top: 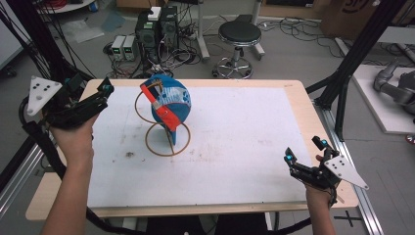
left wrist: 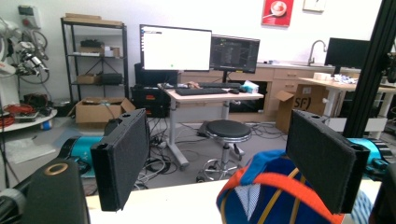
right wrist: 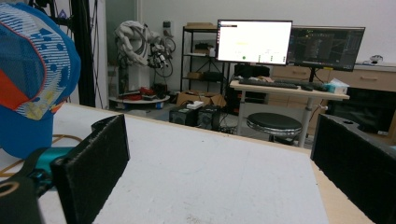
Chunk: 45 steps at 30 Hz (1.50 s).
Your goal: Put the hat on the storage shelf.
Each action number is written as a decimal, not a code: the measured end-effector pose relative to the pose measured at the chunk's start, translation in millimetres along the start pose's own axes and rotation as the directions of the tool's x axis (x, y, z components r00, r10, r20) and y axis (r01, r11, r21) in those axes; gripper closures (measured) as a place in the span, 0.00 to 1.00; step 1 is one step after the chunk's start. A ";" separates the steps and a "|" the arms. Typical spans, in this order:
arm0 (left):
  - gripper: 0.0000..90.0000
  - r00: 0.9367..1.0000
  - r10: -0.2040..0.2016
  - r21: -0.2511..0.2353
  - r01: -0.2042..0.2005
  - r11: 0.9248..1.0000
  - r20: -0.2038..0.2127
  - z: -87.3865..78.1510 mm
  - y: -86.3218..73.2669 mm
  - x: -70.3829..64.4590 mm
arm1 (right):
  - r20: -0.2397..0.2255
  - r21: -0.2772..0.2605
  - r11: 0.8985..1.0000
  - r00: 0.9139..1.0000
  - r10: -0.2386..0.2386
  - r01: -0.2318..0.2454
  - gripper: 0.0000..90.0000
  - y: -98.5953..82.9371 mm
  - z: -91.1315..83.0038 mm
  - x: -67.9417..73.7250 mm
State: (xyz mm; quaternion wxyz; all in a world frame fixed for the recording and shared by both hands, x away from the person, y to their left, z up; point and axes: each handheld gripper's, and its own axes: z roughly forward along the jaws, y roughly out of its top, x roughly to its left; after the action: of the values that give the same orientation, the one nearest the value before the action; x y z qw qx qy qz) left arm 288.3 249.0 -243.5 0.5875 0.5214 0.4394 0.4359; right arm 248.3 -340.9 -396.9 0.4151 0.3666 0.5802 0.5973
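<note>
Nearest the person, at the table's near right corner, the right gripper (top: 302, 155) is held low over the wooden edge, its jaws spread wide and released, grasping nothing. In the right gripper view the two black jaws (right wrist: 91, 172) stand well apart with bare white table mat (right wrist: 210, 172) between them.

Farther in, left of the middle of the table (top: 298, 98), a blue cap (top: 171, 105) sits raised on a thin wooden wire stand (top: 161, 147) whose ring rests flat on the mat. The cap has an orange strap (top: 159, 105) running down its side and a white-patterned panel. In the right gripper view the cap (right wrist: 35, 79) is at far left, well apart from the jaws.

At the far left corner the left gripper (top: 105, 93) is held up off the table, near the cap but not touching it. Its jaws are also released and wide open; in the left gripper view the cap (left wrist: 261, 196) shows low between them, toward the right jaw.

Beyond the table stand a black stool (top: 240, 34) and computer boxes (top: 156, 27) on the floor.
</note>
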 end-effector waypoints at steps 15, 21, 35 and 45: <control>0.24 0.997 0.004 -0.029 -0.006 1.000 -0.074 -34.8 -27.1 22.8 | 0.001 -0.007 1.000 1.000 0.012 -0.012 0.05 0.2 4.9 -0.9; 0.24 0.997 -0.003 -0.003 0.003 1.000 -0.076 -38.2 -46.7 30.8 | 0.002 -0.005 1.000 1.000 0.020 -0.020 0.05 -0.2 8.0 -0.2; 0.23 0.996 0.039 0.026 -0.038 0.999 -0.075 -49.6 -85.9 43.5 | 0.026 -0.014 1.000 0.999 0.029 -0.028 0.05 -1.3 11.9 -3.6; 0.23 0.997 0.028 0.031 -0.026 0.999 -0.074 -54.4 -109.2 52.0 | 0.030 -0.010 0.999 0.999 0.031 -0.031 0.05 -4.6 15.5 -4.2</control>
State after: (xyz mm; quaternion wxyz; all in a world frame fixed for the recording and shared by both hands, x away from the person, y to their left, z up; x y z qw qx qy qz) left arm 253.5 303.7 -359.2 0.5570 0.5195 0.4602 0.4561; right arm 264.6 -338.9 -400.4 0.4163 0.3824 0.5651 0.6009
